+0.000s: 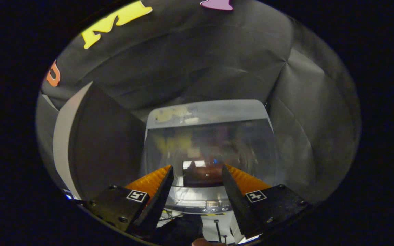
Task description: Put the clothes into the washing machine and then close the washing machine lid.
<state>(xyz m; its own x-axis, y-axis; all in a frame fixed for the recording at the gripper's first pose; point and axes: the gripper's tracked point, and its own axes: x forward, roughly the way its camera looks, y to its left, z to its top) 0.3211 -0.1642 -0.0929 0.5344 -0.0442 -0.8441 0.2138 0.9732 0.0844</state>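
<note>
Gripper view looks down onto a top-loading washing machine (pixel 214 112), which sits at twelve o'clock from the fingers with the booth's dark cloth wall (pixel 200 61) rising behind it. Its lid (pixel 210 147), a glossy see-through panel, appears to lie flat over the tub, with blurred reflections on it; whether it is fully latched I cannot tell. At about ten o'clock a tall dark panel with a pale edge (pixel 104 147) stands beside the machine. Nearer, just short of the fingertips, the machine's pale front strip carries a small control panel (pixel 212 205). The gripper (pixel 197 172) hangs above that front edge, probably because the lid is worked from this end. Its fingers are spread moderately wide and released: nothing is between them and they touch nothing. No clothes can be made out; if they are inside the tub, the reflections hide them. By my judgement, the task is near its end.
</note>
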